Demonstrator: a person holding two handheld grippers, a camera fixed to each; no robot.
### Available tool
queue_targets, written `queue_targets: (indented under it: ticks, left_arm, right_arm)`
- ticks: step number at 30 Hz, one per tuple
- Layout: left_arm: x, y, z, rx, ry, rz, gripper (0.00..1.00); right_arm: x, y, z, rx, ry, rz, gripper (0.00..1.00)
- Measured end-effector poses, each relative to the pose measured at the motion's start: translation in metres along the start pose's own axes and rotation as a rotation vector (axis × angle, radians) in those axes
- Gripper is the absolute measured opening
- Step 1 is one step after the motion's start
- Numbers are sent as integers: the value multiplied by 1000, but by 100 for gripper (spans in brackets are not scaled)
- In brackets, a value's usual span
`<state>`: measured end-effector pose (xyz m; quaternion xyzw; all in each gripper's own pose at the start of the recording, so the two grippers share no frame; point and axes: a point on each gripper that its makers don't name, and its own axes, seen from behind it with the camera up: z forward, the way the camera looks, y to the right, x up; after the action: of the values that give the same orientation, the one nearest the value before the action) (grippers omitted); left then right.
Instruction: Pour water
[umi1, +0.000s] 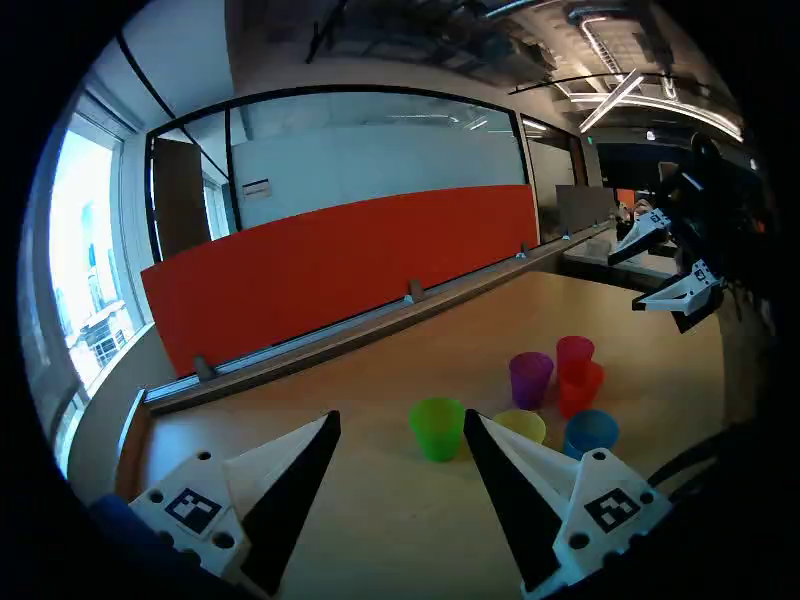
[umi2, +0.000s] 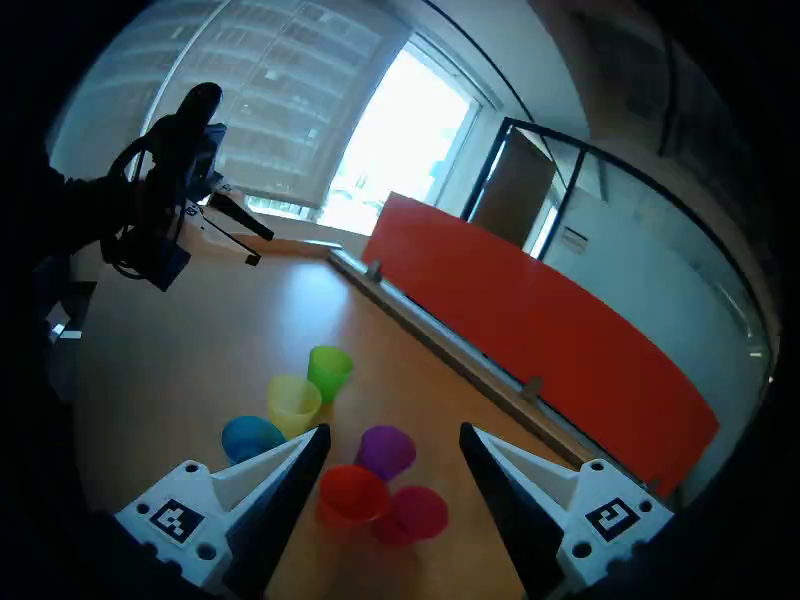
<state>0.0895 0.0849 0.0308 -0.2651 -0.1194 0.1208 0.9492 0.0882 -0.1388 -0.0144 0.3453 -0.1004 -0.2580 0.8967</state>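
Here, six cups cluster on the desk (umi1: 400, 520): the green cup (umi1: 437, 428) sits just beyond the left gripper's (umi1: 400, 415) wide-apart, empty jaws, the yellow cup (umi1: 522, 424) half hidden behind one finger. The red cup (umi2: 350, 495) and purple cup (umi2: 386, 450) lie between the right gripper's (umi2: 393, 430) parted, empty jaws; whether any holds water is unclear.

A red divider (umi1: 340, 270) backs the wooden table (umi1: 400, 520).
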Motion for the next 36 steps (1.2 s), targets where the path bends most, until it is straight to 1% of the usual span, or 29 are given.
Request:
queue_targets:
  ticks: [5,12,17,20,26,32,36]
  left_arm:
    - [3,4,4,-20,-10,16,92]
    - [8,3,6,-37,-20,19,92]
    - [8,3,10,-55,-35,31,92]
    - [7,5,13,-73,-42,41,92]
    - [1,10,22,-112,-63,43,92]
    - [-4,10,31,-142,-78,37,91]
    - [-5,8,35,-149,-82,31,92]
  right_arm:
    - [-2,-2,1,17,-16,-14,100]
    - [-1,-3,3,31,-30,-31,100]
    - [-3,-11,5,67,-45,-33,100]
    - [-5,-19,8,96,-58,-31,100]
    - [-12,-38,16,169,-86,-9,100]
    - [-19,-55,23,230,-112,32,100]
    - [-23,-66,26,275,-126,57,100]
